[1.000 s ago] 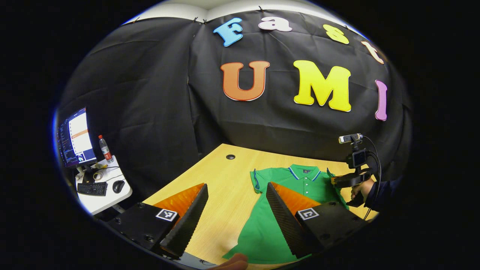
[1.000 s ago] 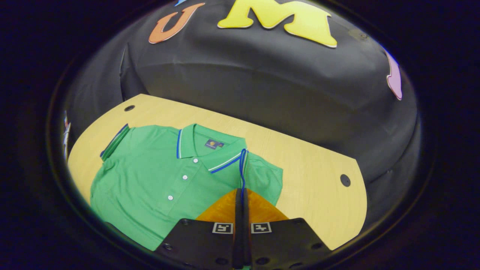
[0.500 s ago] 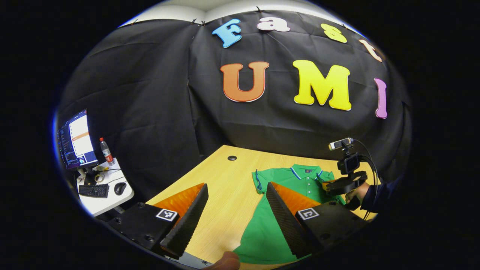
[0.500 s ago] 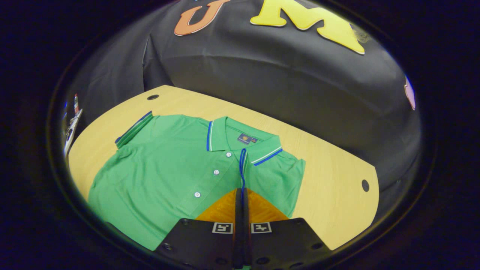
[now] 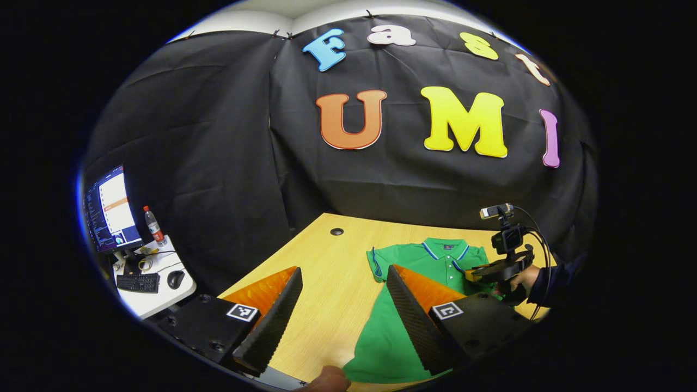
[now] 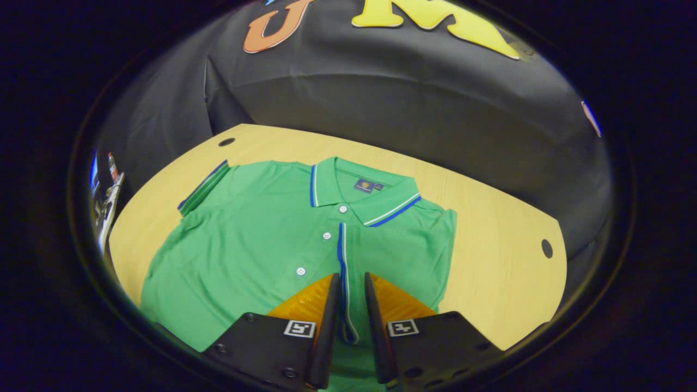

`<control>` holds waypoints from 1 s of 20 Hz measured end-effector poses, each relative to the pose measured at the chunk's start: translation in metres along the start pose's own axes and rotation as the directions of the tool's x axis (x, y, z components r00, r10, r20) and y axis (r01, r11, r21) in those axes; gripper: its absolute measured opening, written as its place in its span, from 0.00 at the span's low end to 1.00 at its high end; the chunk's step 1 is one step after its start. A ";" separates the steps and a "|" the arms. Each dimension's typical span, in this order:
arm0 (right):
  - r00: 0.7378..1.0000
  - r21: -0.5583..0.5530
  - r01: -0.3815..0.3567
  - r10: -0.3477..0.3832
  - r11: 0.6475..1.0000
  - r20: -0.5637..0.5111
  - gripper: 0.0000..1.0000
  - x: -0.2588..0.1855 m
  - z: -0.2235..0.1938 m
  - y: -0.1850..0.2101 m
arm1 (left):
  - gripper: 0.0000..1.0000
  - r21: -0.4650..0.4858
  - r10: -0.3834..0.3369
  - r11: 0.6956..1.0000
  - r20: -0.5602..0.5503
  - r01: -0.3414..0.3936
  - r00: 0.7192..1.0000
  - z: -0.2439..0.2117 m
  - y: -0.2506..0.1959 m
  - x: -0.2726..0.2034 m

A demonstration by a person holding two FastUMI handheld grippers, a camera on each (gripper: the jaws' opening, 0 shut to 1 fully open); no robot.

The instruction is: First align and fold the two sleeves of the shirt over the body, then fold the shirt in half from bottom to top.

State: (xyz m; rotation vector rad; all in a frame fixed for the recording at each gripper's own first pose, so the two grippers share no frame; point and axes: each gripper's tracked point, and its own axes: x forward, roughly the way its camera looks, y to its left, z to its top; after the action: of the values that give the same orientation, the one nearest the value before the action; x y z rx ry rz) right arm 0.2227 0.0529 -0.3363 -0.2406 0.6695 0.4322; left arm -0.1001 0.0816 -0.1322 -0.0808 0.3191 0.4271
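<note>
One green polo shirt (image 6: 261, 245) — blue-and-white striped collar, white buttons, small blue neck label — lying flat, front up, on the wooden table (image 6: 501, 272). Its right sleeve (image 6: 403, 250) lies folded over the body; the striped cuff edge runs between the right gripper (image 6: 348, 294) fingers, slightly parted. Left gripper (image 5: 340, 296) — spread wide, holding nothing, above the shirt's lower edge.

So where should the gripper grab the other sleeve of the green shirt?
Probably at the striped cuff of the unfolded short sleeve on the green polo shirt. It juts sideways past the body onto the wooden table, so its edge is free. Come from the outer side with the open left gripper.
</note>
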 end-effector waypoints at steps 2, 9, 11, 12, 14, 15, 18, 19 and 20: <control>1.000 0.011 -0.010 0.010 1.000 -0.002 0.49 -0.008 -0.002 0.006 | 1.00 -0.003 -0.011 1.000 -0.007 0.011 1.000 -0.002 0.003 0.002; 0.996 0.094 0.045 -0.052 0.995 0.068 0.84 -0.072 0.015 0.004 | 1.00 0.006 -0.041 0.999 0.016 0.041 0.999 0.006 0.017 0.044; 0.995 0.103 0.049 -0.058 0.993 0.086 0.86 -0.097 0.019 0.008 | 1.00 0.003 -0.068 0.998 0.019 0.068 0.998 0.008 0.013 0.065; 0.993 0.100 0.054 -0.064 0.993 0.097 0.86 -0.111 0.022 0.008 | 1.00 -0.002 -0.080 0.997 0.017 0.080 0.997 0.009 0.011 0.078; 0.987 0.086 0.076 -0.087 0.993 0.132 0.85 -0.140 0.030 0.008 | 1.00 -0.021 -0.096 0.995 0.018 0.096 0.995 0.009 0.007 0.106; 0.984 0.089 0.085 -0.098 0.992 0.149 0.87 -0.156 0.033 0.010 | 1.00 -0.037 -0.108 0.993 0.012 0.109 0.994 0.006 0.003 0.121; 0.973 0.122 0.110 -0.132 0.986 0.191 0.87 -0.205 0.042 0.014 | 1.00 -0.074 -0.136 0.988 -0.042 0.132 0.990 -0.013 -0.016 0.170; 0.971 0.141 0.112 -0.138 0.984 0.195 0.87 -0.217 0.044 0.016 | 1.00 -0.082 -0.152 0.986 -0.062 0.146 0.987 -0.019 -0.024 0.183; 0.968 0.135 0.122 -0.148 0.983 0.204 0.87 -0.229 0.046 0.017 | 1.00 -0.078 -0.159 0.985 -0.078 0.153 0.984 -0.026 -0.031 0.198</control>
State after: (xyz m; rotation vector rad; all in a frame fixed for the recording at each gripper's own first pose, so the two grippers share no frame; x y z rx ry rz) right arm 0.0799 0.0137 -0.1549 -0.1207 0.4636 0.2804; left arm 0.0760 0.1278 -0.2200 -0.1932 0.3775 0.2799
